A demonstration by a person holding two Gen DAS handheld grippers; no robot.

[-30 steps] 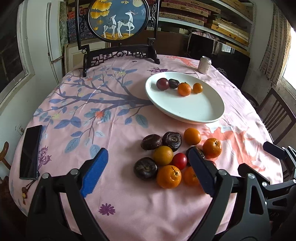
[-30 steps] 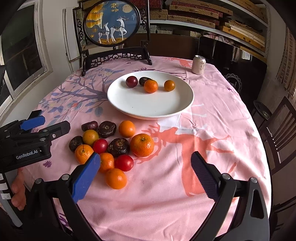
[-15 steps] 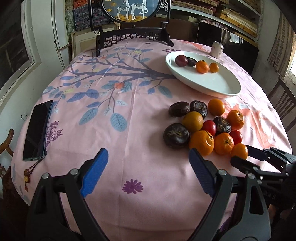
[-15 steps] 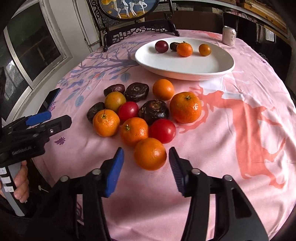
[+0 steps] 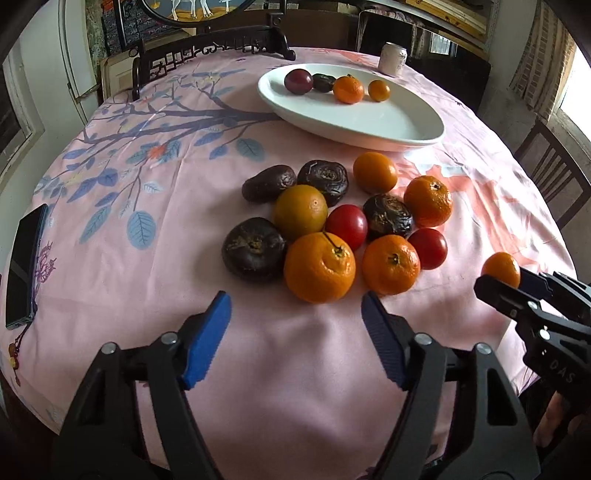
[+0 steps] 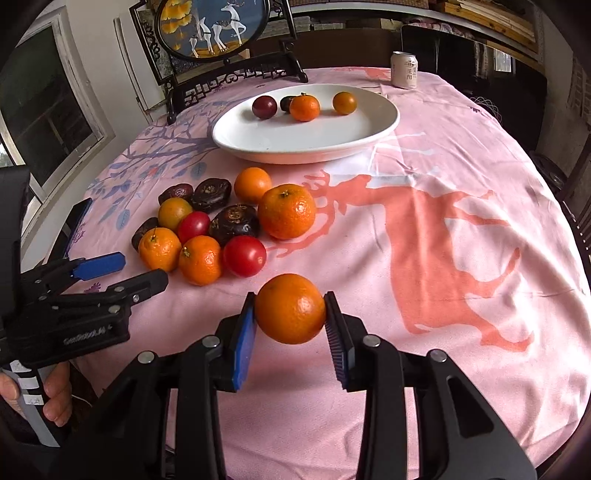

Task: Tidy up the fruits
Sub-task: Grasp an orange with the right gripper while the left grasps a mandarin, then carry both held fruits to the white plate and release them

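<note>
My right gripper (image 6: 290, 326) is shut on an orange (image 6: 290, 308) and holds it above the pink cloth, near the front edge; the same orange shows in the left wrist view (image 5: 500, 269). My left gripper (image 5: 295, 332) is open and empty, just in front of a large orange (image 5: 319, 266) at the near side of the fruit pile. The pile holds several oranges, two red tomatoes (image 5: 346, 226) and dark wrinkled fruits (image 5: 254, 248). A white plate (image 6: 306, 138) further back holds a plum (image 6: 264, 107), a dark fruit and two oranges.
A drink can (image 6: 405, 70) stands behind the plate. A framed deer screen on a black stand (image 6: 218, 33) is at the table's back. A black phone (image 5: 24, 266) lies at the left edge. Wooden chairs (image 5: 550, 173) stand at the right.
My right gripper closed on the nearest orange and lifted it away from the pile. My left gripper moved in toward the pile and narrowed its opening somewhat.
</note>
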